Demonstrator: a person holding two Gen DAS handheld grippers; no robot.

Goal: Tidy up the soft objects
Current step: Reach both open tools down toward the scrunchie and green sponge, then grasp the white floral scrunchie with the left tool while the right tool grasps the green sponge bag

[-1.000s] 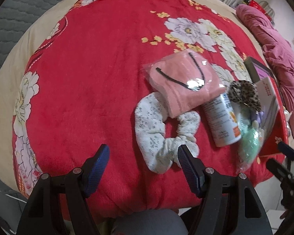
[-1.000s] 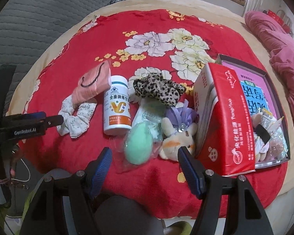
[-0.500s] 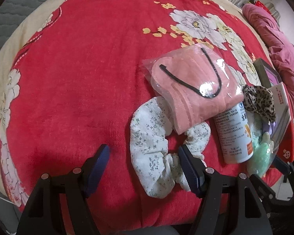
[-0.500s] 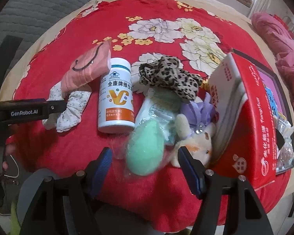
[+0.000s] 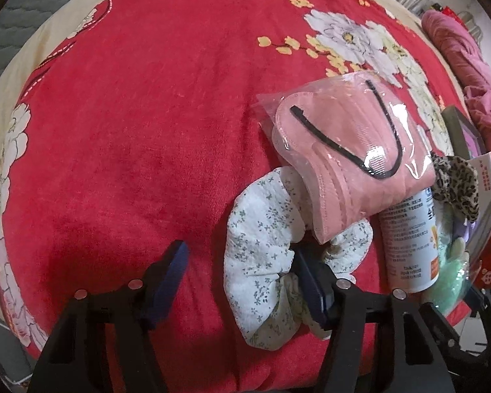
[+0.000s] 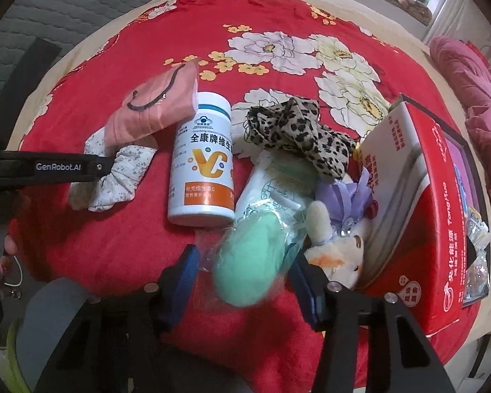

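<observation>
Bed covered by a red blanket (image 5: pixel 131 131) with white and yellow flowers and a beige border; a grey quilted cover (image 6: pixel 65 9) lies beyond it, a pink cloth (image 6: pixel 474 104) is heaped at the far right, and a window shows in the top corner of the right view.

Count on the blanket:
- One white floral scrunchie (image 5: pixel 258 255).
- One leopard scrunchie (image 6: pixel 298 134).
- One bagged pink mask (image 5: pixel 353 150), resting on the white scrunchie and against the bottle.
- One white bottle (image 6: pixel 203 160), lying on its side.
- One bagged green sponge (image 6: pixel 248 262).
- One plush toy (image 6: pixel 340 249).
- One red box (image 6: pixel 425 213), open, standing beside the toy.

Left tool (image 5: pixel 242 278): closing, pads not pressing; one finger sits inside the white scrunchie's ring, with part of the ring between the fingers.

Right tool (image 6: pixel 245 278): closing round the green sponge, which lies between the fingers; firm contact cannot be told.
</observation>
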